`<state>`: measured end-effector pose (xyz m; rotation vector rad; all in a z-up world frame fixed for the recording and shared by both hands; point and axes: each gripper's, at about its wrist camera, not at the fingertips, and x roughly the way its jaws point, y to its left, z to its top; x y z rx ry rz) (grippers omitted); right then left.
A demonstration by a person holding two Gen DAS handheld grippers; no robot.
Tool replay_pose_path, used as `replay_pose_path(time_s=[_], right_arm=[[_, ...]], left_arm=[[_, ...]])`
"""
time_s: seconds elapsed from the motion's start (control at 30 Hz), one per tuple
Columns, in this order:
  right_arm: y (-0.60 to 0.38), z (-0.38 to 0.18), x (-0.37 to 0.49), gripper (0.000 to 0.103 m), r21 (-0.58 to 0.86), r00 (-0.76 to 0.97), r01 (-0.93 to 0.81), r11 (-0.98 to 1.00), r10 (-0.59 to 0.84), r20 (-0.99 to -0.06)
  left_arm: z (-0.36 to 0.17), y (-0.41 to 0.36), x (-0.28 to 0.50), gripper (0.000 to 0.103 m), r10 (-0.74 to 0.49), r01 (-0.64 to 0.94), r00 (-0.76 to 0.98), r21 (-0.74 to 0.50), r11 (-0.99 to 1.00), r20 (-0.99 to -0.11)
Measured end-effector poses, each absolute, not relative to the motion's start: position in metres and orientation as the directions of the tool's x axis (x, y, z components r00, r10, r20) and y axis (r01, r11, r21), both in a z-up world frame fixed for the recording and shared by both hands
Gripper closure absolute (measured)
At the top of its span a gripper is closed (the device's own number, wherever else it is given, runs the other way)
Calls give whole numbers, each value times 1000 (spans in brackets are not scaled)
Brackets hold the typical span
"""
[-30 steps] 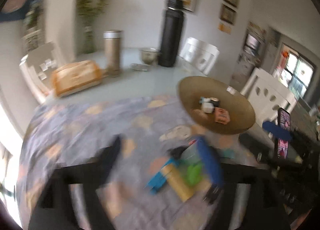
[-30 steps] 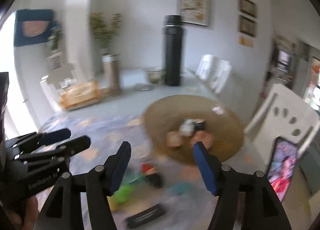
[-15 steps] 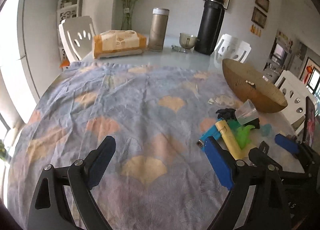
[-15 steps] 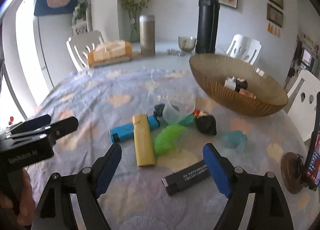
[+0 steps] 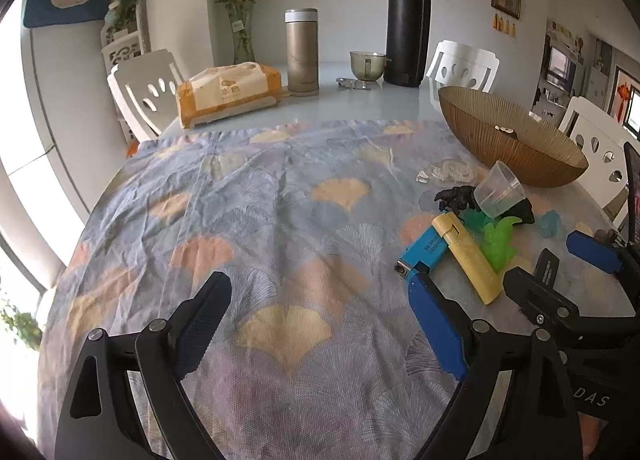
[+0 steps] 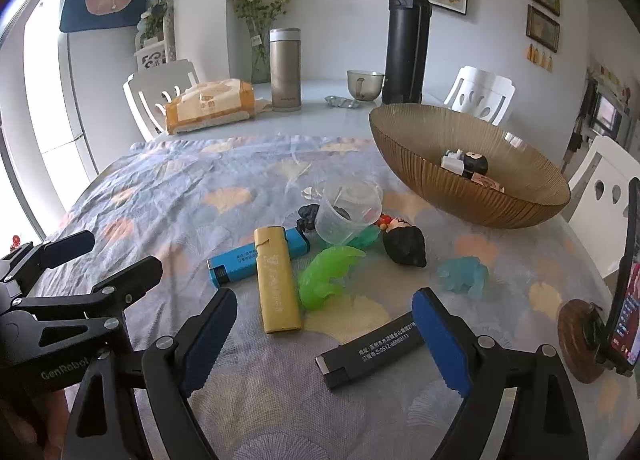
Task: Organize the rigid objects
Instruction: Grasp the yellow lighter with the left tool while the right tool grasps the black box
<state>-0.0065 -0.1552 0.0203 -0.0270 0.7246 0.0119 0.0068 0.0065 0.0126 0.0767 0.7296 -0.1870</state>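
A round surface (image 5: pixel 360 100) carries a crumpled cloth (image 5: pixel 260 220) printed with pale fan shapes; beyond the cloth's far edge the bare pale top holds a tissue pack (image 5: pixel 228 94), a tan flask (image 5: pixel 302 52), a tall black flask (image 5: pixel 408 20), a small cup (image 5: pixel 366 65) and a vase of flowers (image 5: pixel 242 12). White chairs (image 6: pixel 160 96) ring it, framed pictures hang on the grey wall, and strong daylight washes out the left side. A ribbed amber bowl (image 6: pixel 468 164) sits at the cloth's right, with a few small pieces in it that are too small to name. Near the bowl lies a loose cluster: a yellow lighter (image 6: pixel 276 280) lying across a blue lighter (image 6: pixel 248 256), a green toy (image 6: pixel 326 276), a tipped clear cup (image 6: pixel 348 210) over dark bits that it half hides, a black-haired figure (image 6: pixel 404 244) and a pale blue toy (image 6: pixel 464 274). A black lighter (image 6: pixel 372 350) lies apart, nearest the right gripper (image 6: pixel 324 336), whose fingers have just been opening and stand spread above the cloth, the black lighter partly between them but not pinched. The left gripper (image 5: pixel 316 324) has its fingers spread over bare cloth, left of the cluster. A phone on a stand (image 6: pixel 624 284) is cut off at the right edge.
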Motion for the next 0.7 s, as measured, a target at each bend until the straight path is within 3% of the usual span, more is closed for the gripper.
replay_pose_path(time_s=[0.3,0.53,0.63,0.7], right_arm=[[-175,25,-14,14,72,757,-1,997,48,-652],[-201,15,-40,14,130,678,-31,991,117,-726],[-213,11,-41,14,219,646,-25,975,183,-741],[-220,4,-35,17,257,612,2,967,202,-765]], left_arm=[[11,8,7,13,-142,183,725,-10,983,-674],[8,9,13,13,-138,179,701,-15,984,-699],[7,4,14,14,-213,245,648,-64,967,-731],[6,0,14,14,-324,293,591,-177,939,-739]])
